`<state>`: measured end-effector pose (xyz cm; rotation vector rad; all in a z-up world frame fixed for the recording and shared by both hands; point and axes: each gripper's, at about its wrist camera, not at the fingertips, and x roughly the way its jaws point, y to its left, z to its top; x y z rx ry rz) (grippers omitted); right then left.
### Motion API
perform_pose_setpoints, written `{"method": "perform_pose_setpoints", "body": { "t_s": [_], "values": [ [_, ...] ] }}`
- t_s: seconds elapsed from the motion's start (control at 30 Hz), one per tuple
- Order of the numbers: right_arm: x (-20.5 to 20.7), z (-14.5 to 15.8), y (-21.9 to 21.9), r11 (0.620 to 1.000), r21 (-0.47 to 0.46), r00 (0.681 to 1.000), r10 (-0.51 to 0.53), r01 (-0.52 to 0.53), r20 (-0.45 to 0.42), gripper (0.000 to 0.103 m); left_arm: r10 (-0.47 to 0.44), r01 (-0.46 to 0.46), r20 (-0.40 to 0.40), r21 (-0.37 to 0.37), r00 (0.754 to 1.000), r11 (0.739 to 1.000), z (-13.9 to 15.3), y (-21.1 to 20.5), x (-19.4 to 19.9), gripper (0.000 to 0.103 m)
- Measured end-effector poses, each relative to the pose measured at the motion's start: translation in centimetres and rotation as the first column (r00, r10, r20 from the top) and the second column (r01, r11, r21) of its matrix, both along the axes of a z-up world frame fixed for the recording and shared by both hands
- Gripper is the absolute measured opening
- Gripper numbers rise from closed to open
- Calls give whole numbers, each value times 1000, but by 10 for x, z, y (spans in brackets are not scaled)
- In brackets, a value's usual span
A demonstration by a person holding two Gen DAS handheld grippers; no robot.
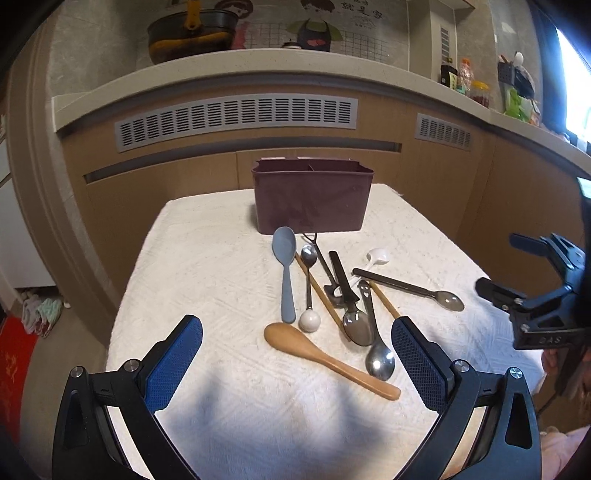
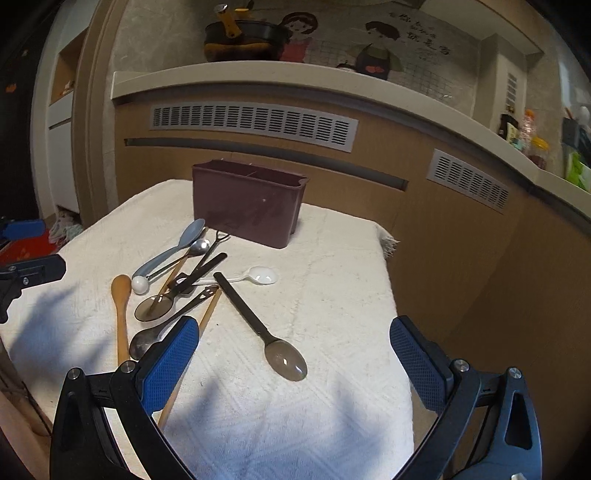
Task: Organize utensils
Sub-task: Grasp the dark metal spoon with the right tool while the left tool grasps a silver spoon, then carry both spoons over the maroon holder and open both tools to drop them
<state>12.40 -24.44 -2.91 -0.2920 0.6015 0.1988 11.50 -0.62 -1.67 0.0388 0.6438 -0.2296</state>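
A maroon utensil holder (image 1: 312,195) (image 2: 247,206) with divided compartments stands at the far side of a table under a white cloth (image 1: 207,266) (image 2: 332,295). In front of it lies a loose heap of utensils: a blue-grey spoon (image 1: 285,269) (image 2: 173,247), a wooden spoon (image 1: 325,358) (image 2: 121,314), several metal spoons (image 1: 356,325), a white plastic spoon (image 2: 255,276), wooden chopsticks and a black-handled spoon (image 1: 410,290) (image 2: 258,325) lying apart. My left gripper (image 1: 297,358) hovers open over the wooden spoon. My right gripper (image 2: 293,358) is open above the black-handled spoon's bowl.
A wooden cabinet front with grey vent grilles (image 1: 236,118) and a pale counter runs behind the table. Bottles and jars (image 1: 465,79) stand on the counter at right. A dark pot (image 1: 192,31) sits on the counter. Clothes and a red mat (image 1: 14,365) lie on the floor, left.
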Motion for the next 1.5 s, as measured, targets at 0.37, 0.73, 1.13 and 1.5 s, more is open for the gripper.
{"method": "perform_pose_setpoints", "body": {
  "t_s": [0.37, 0.73, 1.13, 1.5],
  "values": [
    [95, -50, 37, 943, 6, 888, 317, -334, -333, 36, -39, 27, -148, -82, 988, 996, -22, 22, 63, 54],
    [114, -66, 27, 950, 81, 840, 306, -302, -448, 10, -225, 209, -250, -88, 942, 974, -25, -23, 100, 53],
    [94, -49, -11, 964, 215, 907, 226, -156, -354, 10, -228, 258, -561, -27, 796, 966, -51, -80, 178, 29],
    [89, -35, -7, 957, 257, 940, 202, -131, -274, 10, -178, 240, -505, 60, 844, 969, -53, -84, 168, 12]
  ]
}}
